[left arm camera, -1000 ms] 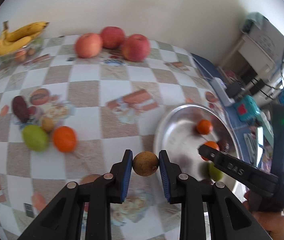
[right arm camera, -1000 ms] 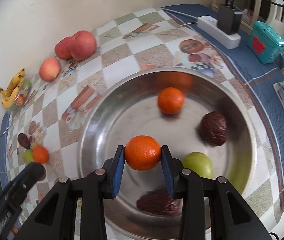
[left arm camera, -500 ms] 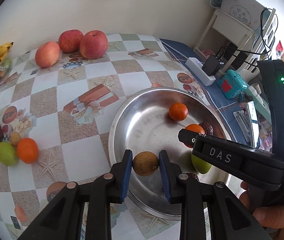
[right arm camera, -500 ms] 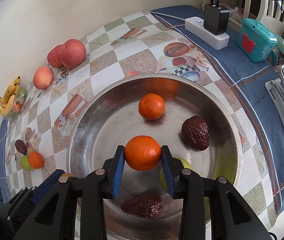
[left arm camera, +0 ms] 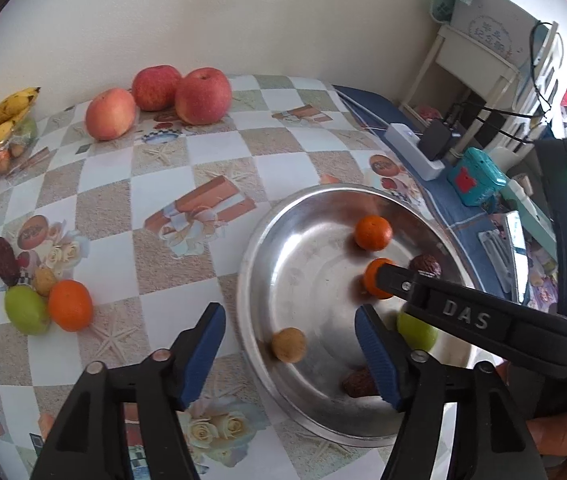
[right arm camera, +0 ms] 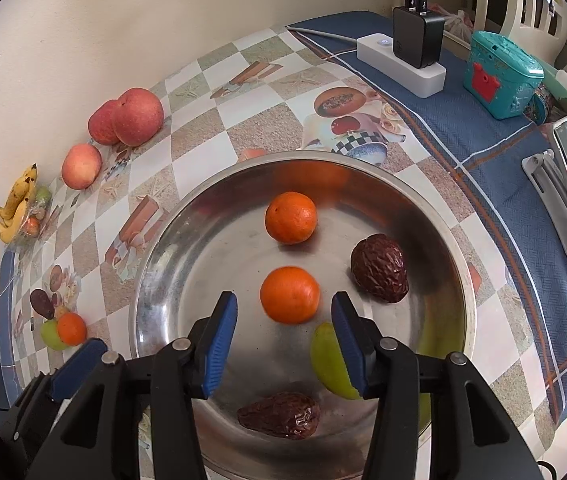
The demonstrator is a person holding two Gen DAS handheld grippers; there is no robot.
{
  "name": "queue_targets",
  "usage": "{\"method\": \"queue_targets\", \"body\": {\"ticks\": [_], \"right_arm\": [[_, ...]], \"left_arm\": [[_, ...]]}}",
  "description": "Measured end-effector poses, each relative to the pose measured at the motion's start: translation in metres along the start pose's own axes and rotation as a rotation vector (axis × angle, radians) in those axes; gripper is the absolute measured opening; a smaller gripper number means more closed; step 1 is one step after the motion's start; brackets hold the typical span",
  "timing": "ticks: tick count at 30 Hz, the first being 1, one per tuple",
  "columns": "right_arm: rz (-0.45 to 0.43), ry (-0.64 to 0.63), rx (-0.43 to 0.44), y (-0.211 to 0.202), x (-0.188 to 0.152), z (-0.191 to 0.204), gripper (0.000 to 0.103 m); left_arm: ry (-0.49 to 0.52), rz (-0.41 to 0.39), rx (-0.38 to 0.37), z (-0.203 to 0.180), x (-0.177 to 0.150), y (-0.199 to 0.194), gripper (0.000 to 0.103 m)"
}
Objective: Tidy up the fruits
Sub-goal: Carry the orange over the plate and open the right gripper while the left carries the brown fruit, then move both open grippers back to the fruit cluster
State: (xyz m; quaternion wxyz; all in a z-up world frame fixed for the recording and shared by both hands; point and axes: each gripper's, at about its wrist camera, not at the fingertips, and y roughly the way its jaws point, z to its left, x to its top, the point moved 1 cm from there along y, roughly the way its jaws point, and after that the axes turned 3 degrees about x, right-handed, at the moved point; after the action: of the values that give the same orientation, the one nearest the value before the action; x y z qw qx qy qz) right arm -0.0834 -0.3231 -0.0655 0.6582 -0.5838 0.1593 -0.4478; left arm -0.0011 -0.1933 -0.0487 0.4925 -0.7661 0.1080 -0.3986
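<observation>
From the left wrist, the left gripper point(left arm camera: 289, 346) is opening, its jaws clear of the small brown fruit point(left arm camera: 288, 345) now lying in the metal bowl point(left arm camera: 267, 256); a green fruit point(left arm camera: 26, 311), an orange point(left arm camera: 70, 305) and a date point(left arm camera: 2, 255) wait on the table. From the right wrist, the right gripper point(right arm camera: 283, 330) is opening too, its tangerine point(right arm camera: 290, 294) loose between the jaws over the bowl, beside another tangerine point(right arm camera: 290, 217) and two dates

Cream wall point(left arm camera: 243, 8); white shelf point(left arm camera: 471, 64), seemingly daylit.
</observation>
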Motion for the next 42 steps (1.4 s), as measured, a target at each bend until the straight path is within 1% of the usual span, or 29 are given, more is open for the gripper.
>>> {"method": "queue_targets", "body": {"ticks": [1,5,7,8,9,10,12,13,16,19,21,22,26,31,35,36,38,40,42], "right_arm": [[-0.002,0.001,-0.001,0.000,0.000,0.000,0.055],[-0.007,-0.007,-0.008,0.000,0.000,0.001,0.062],[-0.008,-0.013,-0.010,0.000,-0.001,0.002,0.067],[-0.008,-0.017,-0.009,0.001,-0.001,0.003,0.067],[-0.008,-0.022,-0.009,0.001,-0.001,0.003,0.067],[-0.007,-0.031,-0.011,0.001,-0.001,0.005,0.068],[-0.007,-0.049,-0.019,0.003,-0.001,0.007,0.078],[-0.006,-0.055,-0.021,0.003,-0.002,0.009,0.084],[-0.008,-0.069,-0.013,0.003,-0.002,0.012,0.084],[-0.024,-0.088,-0.012,0.003,-0.003,0.017,0.084],[-0.029,-0.115,-0.012,0.004,-0.005,0.023,0.090],[-0.028,-0.129,-0.004,0.005,-0.006,0.026,0.095],[-0.045,-0.163,0.047,0.004,-0.009,0.039,0.095],[-0.091,-0.207,0.099,-0.003,-0.013,0.056,0.095],[-0.133,-0.268,0.119,-0.008,-0.016,0.072,0.095],[-0.134,-0.278,0.126,-0.009,-0.017,0.075,0.095],[-0.134,-0.293,0.138,-0.010,-0.019,0.082,0.095],[-0.134,-0.308,0.143,-0.011,-0.020,0.088,0.095],[-0.127,-0.326,0.142,-0.011,-0.020,0.096,0.095]], "left_arm": [[-0.009,-0.002,0.015,0.003,0.001,0.000,0.074],[-0.058,-0.003,0.076,0.018,0.001,0.003,0.092],[-0.076,-0.009,0.098,0.024,0.001,0.003,0.093],[-0.088,-0.008,0.117,0.028,0.001,0.003,0.096],[-0.099,-0.007,0.139,0.032,0.001,0.003,0.102],[-0.112,-0.007,0.159,0.036,0.000,0.004,0.103],[-0.147,-0.003,0.184,0.045,-0.001,0.004,0.103],[-0.168,-0.001,0.199,0.051,-0.002,0.003,0.103],[-0.236,-0.007,0.230,0.066,-0.003,0.000,0.103],[-0.305,-0.021,0.287,0.085,-0.005,-0.007,0.103],[-0.343,-0.031,0.321,0.096,-0.006,-0.011,0.103],[-0.363,-0.037,0.333,0.102,-0.006,-0.014,0.103],[-0.420,-0.059,0.370,0.123,-0.006,-0.024,0.103],[-0.479,-0.089,0.404,0.148,-0.006,-0.039,0.103],[-0.495,-0.103,0.448,0.161,-0.002,-0.051,0.103],[-0.503,-0.109,0.468,0.164,-0.001,-0.055,0.103],[-0.515,-0.112,0.531,0.169,0.002,-0.061,0.103],[-0.525,-0.086,0.617,0.173,0.005,-0.063,0.103],[-0.550,-0.061,0.669,0.178,0.007,-0.064,0.103]]}}
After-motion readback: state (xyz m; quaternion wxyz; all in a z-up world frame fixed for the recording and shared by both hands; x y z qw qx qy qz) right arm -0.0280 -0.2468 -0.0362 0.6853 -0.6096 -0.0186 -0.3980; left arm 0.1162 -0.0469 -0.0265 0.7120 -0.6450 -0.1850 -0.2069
